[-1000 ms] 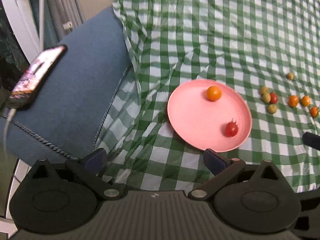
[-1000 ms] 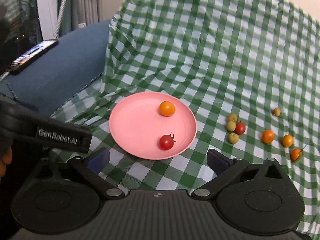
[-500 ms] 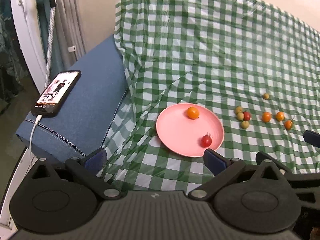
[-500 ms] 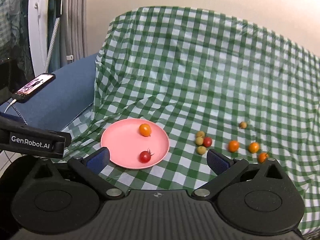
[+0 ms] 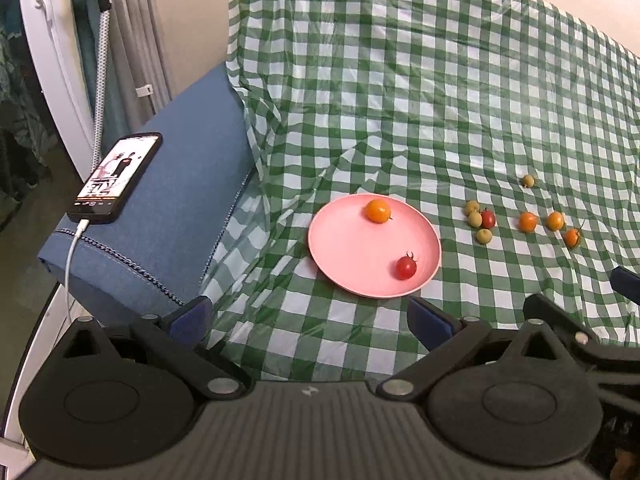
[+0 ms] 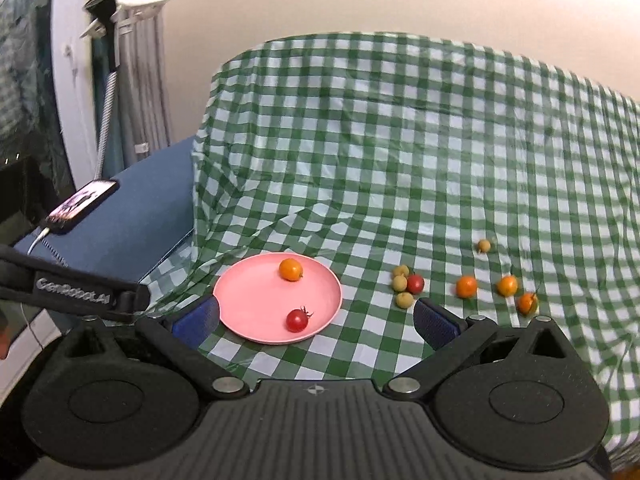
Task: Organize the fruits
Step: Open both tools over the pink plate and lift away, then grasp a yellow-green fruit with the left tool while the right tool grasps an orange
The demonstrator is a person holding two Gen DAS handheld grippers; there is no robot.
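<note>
A pink plate [image 5: 344, 248] [image 6: 248, 304] lies on the green checked cloth and holds an orange tomato [image 5: 378, 210] [image 6: 291, 269] and a red tomato [image 5: 406, 267] [image 6: 297, 319]. To its right on the cloth lie several small fruits: yellow-green ones beside a red tomato [image 5: 488, 218] [image 6: 415, 283], then three orange ones [image 5: 527, 221] [image 6: 466, 286]. My left gripper [image 5: 308, 318] is open and empty, held back from the plate. My right gripper [image 6: 316, 316] is open and empty, also well short of the plate.
A phone [image 5: 116, 178] [image 6: 82, 205] on a charging cable lies on a blue cushion [image 5: 172, 200] left of the cloth. A white frame and grey curtain stand at far left. The other gripper's body shows at the left edge of the right wrist view [image 6: 72, 292].
Both grippers have pulled back and up from the plate, so the plate and fruits look smaller and farther. Nothing on the cloth has moved. Both stay open.
</note>
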